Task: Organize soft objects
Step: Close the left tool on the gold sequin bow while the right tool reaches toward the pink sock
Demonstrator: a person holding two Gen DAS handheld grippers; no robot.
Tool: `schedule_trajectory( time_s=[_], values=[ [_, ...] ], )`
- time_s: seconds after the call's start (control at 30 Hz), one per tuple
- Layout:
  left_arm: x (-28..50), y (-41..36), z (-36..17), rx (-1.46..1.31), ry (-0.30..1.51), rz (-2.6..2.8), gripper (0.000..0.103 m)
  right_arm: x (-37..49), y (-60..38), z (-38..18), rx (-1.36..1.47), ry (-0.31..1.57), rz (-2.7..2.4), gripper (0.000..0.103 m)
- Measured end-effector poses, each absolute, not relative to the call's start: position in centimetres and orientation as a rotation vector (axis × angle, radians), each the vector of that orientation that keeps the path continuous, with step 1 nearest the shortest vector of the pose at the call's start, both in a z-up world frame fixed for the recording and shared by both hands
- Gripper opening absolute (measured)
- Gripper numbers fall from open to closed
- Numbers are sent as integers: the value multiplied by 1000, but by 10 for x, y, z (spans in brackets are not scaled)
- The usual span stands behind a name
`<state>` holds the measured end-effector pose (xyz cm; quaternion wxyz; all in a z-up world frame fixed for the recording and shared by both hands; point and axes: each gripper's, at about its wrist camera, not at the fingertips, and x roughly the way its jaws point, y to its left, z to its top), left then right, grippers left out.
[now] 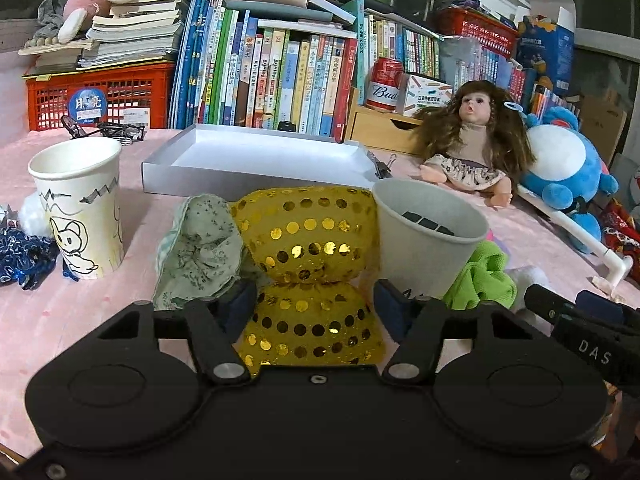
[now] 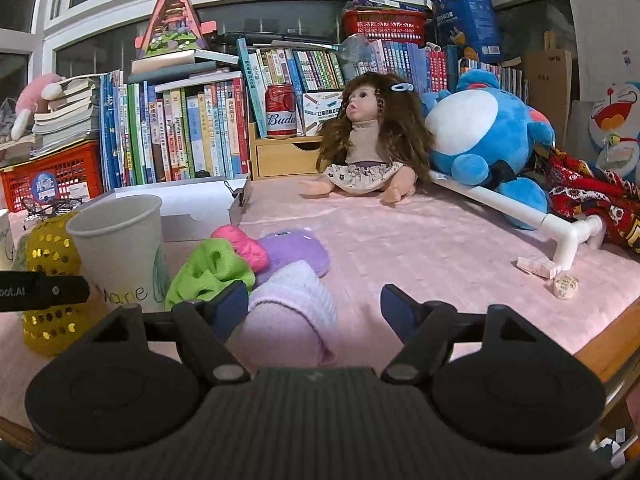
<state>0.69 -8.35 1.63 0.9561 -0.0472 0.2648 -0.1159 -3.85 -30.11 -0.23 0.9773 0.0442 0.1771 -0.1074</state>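
Note:
In the left wrist view my left gripper [image 1: 316,306] is open, with its jaws on either side of a yellow sequinned cloth [image 1: 308,240] on the pink table. A pale green floral cloth [image 1: 198,248] lies against its left side. In the right wrist view my right gripper [image 2: 314,308] is open. A folded pink-lilac cloth [image 2: 292,308] lies between its jaws, by the left finger. A green cloth [image 2: 208,268], a hot pink cloth [image 2: 242,246] and a purple soft toy [image 2: 292,250] lie just beyond it.
A white open box [image 1: 256,160] sits behind the cloths. Paper cups stand at left [image 1: 80,204] and right [image 1: 424,240]. A doll [image 2: 368,140], a blue plush [image 2: 480,140], a white pipe frame [image 2: 520,212], books and red crates line the back. Dark blue fabric [image 1: 24,256] lies far left.

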Motion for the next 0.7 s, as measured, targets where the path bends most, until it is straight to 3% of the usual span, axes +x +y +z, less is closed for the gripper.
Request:
schedule_trajectory(
  time_s=[0.37,0.7],
  values=[
    [5,-77,17,-105,553,-252,47,-26,-303,-7,121,382,-200,82],
    [-5,-70,25,-94,542,-254,47,-22,-304,-13,165,415,-176,77]
  ],
)
